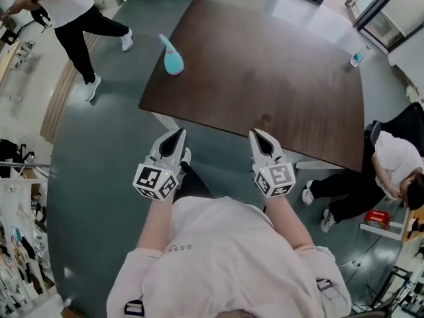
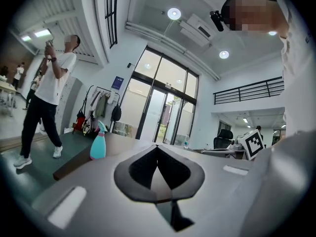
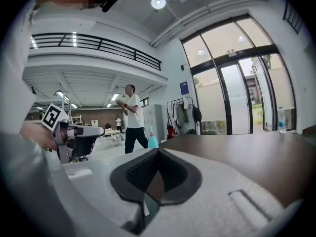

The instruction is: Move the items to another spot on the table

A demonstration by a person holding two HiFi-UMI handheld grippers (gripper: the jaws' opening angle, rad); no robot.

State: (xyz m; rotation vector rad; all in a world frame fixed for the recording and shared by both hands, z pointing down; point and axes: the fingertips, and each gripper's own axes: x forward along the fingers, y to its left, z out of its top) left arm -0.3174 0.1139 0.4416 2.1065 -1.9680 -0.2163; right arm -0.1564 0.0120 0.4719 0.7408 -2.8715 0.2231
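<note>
Pale shirt cloth (image 1: 218, 257) fills the bottom of the head view closest to us, and our bare forearms reach out from it. We hold the left gripper (image 1: 176, 136) and the right gripper (image 1: 259, 136) side by side, well apart from each other, each a smooth grey shell that tapers to a point and carries a cube (image 1: 156, 181) of black-and-white square markers at its back. Both pairs of jaws are closed, dark pads meeting tip to tip, with nothing between them. Both tips point at the near edge of the table (image 1: 265, 85), a broad, flat, dark brown top with a dull sheen. A teal spray bottle (image 1: 172, 58) with a pink, tapering head stands on the table's left corner. A small clear water bottle (image 1: 356, 59) stands on the far right corner, well apart from the spray bottle. Around the table lies a smooth grey-green floor (image 1: 99, 164). A person in a white shirt and black trousers (image 1: 76, 15) stands at the far left, and another (image 1: 391, 171) sits at the right.
</note>
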